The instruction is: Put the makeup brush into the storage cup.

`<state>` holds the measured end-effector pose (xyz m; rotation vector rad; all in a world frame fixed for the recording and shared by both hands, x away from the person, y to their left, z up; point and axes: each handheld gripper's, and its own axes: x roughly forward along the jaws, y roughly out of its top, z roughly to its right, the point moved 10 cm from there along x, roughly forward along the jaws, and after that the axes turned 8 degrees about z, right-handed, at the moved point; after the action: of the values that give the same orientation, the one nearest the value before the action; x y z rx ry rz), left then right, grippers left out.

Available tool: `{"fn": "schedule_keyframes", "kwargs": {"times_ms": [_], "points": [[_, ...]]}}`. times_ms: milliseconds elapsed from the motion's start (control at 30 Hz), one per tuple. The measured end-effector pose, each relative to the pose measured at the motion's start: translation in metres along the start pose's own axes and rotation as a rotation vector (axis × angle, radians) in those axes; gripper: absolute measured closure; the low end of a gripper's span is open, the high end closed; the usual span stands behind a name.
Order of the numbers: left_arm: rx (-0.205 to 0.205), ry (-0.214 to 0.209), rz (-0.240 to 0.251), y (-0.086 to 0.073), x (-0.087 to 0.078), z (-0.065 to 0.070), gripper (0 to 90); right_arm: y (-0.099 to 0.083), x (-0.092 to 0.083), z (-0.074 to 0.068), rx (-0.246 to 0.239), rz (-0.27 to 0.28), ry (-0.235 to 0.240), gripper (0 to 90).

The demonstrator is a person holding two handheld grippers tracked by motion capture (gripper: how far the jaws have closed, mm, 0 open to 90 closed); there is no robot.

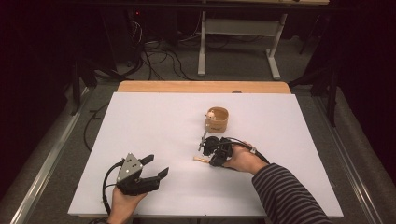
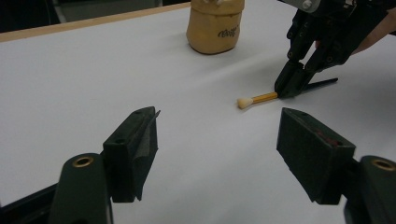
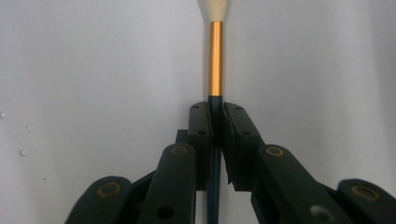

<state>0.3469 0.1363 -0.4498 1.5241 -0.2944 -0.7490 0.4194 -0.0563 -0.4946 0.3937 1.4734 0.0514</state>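
Brush time on our white counter (image 1: 154, 121)! We hold a black hand-held gripper in each hand. Our right hand-held gripper (image 3: 215, 122) is pinching a thin little brush (image 2: 262, 98) with a dark handle, a shiny gold collar and a soft cream tip. Its jaws are pressed onto the dark handle (just below the gold part), and the cream tip pokes out past them. The brush lies flat on the counter, in front of a round tan wooden cup (image 1: 217, 119) with small things inside; cup and brush sit near each other but do not touch. Our left hand-held gripper (image 1: 156, 169) rests low at the near left of the counter, well apart from the brush. Its jaws are spread wide with nothing between them.
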Motion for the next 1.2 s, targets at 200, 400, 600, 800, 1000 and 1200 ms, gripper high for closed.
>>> {"fn": "schedule_keyframes", "kwargs": {"times_ms": [200, 400, 600, 800, 1000, 1200], "points": [[-0.002, 0.000, 0.009, 0.001, -0.001, 0.000, 29.4, 0.000, 0.000, 0.000, -0.003, -0.007, -0.006, 85.1], [-0.001, -0.001, 0.006, 0.001, 0.000, 0.000, 29.4, 0.000, -0.001, 0.000, -0.002, -0.007, -0.010, 85.3], [-0.005, -0.001, 0.007, 0.001, 0.000, 0.000, 29.3, -0.003, -0.003, 0.001, 0.009, -0.010, -0.015, 85.4], [-0.005, -0.002, 0.007, 0.001, 0.001, 0.000, 29.3, -0.004, -0.008, 0.002, 0.016, 0.014, -0.011, 85.6], [-0.006, -0.003, 0.005, 0.000, 0.001, 0.000, 29.4, -0.002, -0.015, 0.003, 0.029, 0.051, -0.014, 85.8], [-0.005, -0.002, 0.004, 0.000, 0.001, 0.000, 29.4, 0.000, -0.023, 0.004, 0.037, 0.075, -0.022, 85.9]]}}
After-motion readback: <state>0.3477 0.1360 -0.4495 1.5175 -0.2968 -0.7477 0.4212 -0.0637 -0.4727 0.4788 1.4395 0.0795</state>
